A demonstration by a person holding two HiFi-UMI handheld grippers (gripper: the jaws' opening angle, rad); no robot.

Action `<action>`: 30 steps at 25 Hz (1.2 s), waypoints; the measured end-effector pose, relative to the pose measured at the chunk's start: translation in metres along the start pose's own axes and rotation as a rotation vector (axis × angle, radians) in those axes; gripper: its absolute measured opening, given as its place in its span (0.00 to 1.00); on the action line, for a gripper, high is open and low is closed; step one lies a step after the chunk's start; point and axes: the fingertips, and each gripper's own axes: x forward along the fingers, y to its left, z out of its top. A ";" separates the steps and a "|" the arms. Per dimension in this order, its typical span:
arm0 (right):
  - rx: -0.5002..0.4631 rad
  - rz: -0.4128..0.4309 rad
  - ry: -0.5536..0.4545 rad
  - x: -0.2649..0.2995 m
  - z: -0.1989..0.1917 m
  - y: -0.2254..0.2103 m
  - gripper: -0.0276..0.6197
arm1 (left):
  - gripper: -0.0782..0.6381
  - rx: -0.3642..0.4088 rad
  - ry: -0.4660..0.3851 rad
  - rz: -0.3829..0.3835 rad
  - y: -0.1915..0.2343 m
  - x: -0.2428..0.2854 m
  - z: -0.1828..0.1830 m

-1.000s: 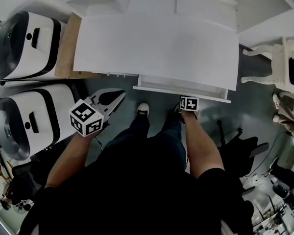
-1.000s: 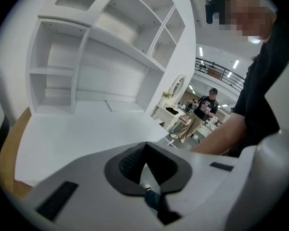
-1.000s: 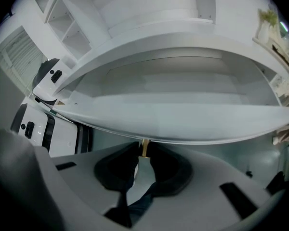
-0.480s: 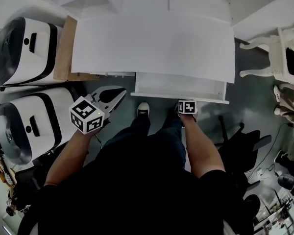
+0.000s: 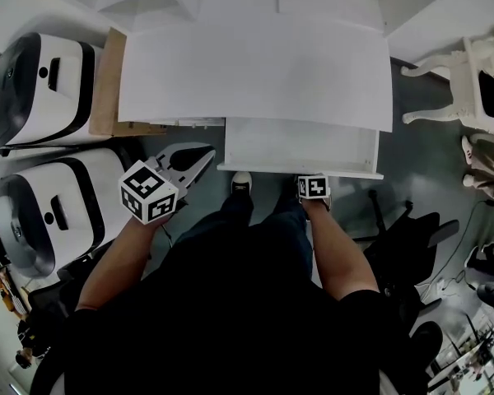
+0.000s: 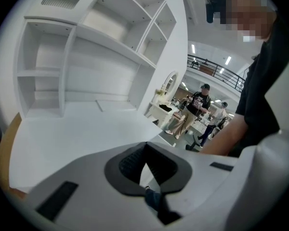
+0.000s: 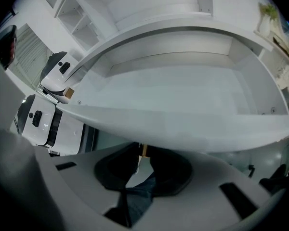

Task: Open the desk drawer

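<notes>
The white desk (image 5: 255, 72) has its drawer (image 5: 296, 142) pulled well out, and the inside looks bare. My right gripper (image 5: 313, 176) points steeply down at the drawer's front panel (image 5: 263, 169), its marker cube just under that edge. In the right gripper view the front panel (image 7: 183, 126) crosses over the jaws and hides the fingertips. There my right gripper (image 7: 140, 150) is shut on the panel's lower edge, where a small tan piece shows. My left gripper (image 5: 201, 155) hangs in the air left of the drawer, shut and holding nothing (image 6: 144, 146).
Two white-and-black machines (image 5: 41, 81) (image 5: 49, 208) stand left of the desk, beside a wooden board (image 5: 107, 72). A white ornate chair (image 5: 477, 97) is at the right and a black office chair (image 5: 403, 237) behind my right arm. My feet (image 5: 240, 183) are under the drawer. People (image 6: 197, 105) stand far off.
The drawer has slid further out toward me, and my right gripper has come back with its front panel. My left gripper has hardly moved.
</notes>
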 end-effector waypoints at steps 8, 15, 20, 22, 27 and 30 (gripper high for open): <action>-0.004 0.002 0.007 -0.002 -0.023 0.006 0.16 | 0.12 0.015 0.004 -0.025 -0.009 0.008 -0.001; -0.007 0.004 0.035 -0.007 -0.054 0.010 0.16 | 0.12 0.022 0.009 -0.036 -0.017 0.011 -0.003; -0.020 0.014 0.047 -0.006 -0.066 0.016 0.16 | 0.12 0.028 0.010 -0.041 -0.021 0.015 -0.002; -0.018 0.017 0.052 -0.008 -0.072 0.017 0.16 | 0.12 0.030 0.012 -0.047 -0.025 0.016 -0.003; -0.003 0.019 0.045 -0.009 -0.076 0.018 0.16 | 0.12 0.036 0.018 -0.055 -0.030 0.019 -0.002; 0.010 0.020 0.035 -0.008 -0.075 0.018 0.16 | 0.12 0.043 0.020 -0.058 -0.032 0.021 -0.003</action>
